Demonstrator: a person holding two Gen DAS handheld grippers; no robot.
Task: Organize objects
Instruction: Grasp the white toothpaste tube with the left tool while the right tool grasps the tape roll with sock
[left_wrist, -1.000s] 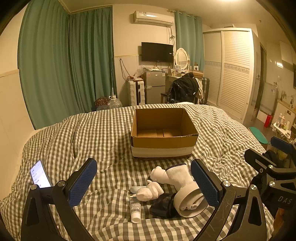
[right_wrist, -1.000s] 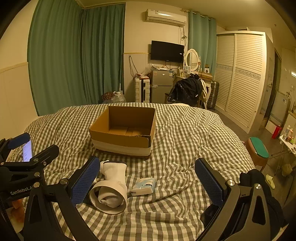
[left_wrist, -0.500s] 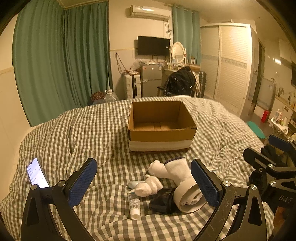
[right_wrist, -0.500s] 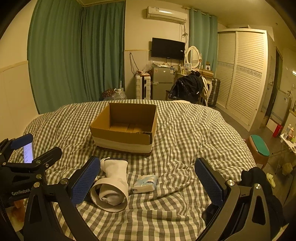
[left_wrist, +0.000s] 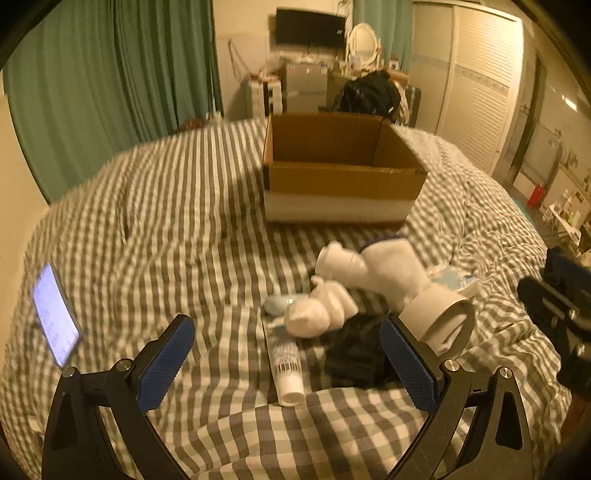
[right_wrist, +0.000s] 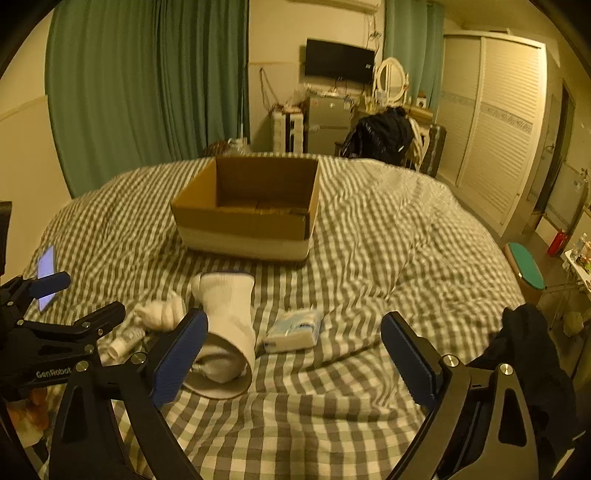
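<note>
Lying on the checked bed (right_wrist: 388, 229): one open cardboard box (right_wrist: 251, 218); one white sock on a paper ring (right_wrist: 229, 325); two knotted white cloth bundles (left_wrist: 325, 310); one white tube (left_wrist: 286, 365); one tissue pack (right_wrist: 293, 328); one black item (left_wrist: 356, 354); one lit phone (left_wrist: 55, 319). Two hand-held grippers are showing (left_wrist: 284, 362) (right_wrist: 293, 354).

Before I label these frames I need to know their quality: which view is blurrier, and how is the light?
Left wrist view: motion-smeared, the grey-and-white checked duvet streaks into stripes and the open brown cardboard box has soft edges. Right wrist view: sharper, checks mostly distinct. Both: dim yellow room light, fisheye bending, dark corners.
</note>
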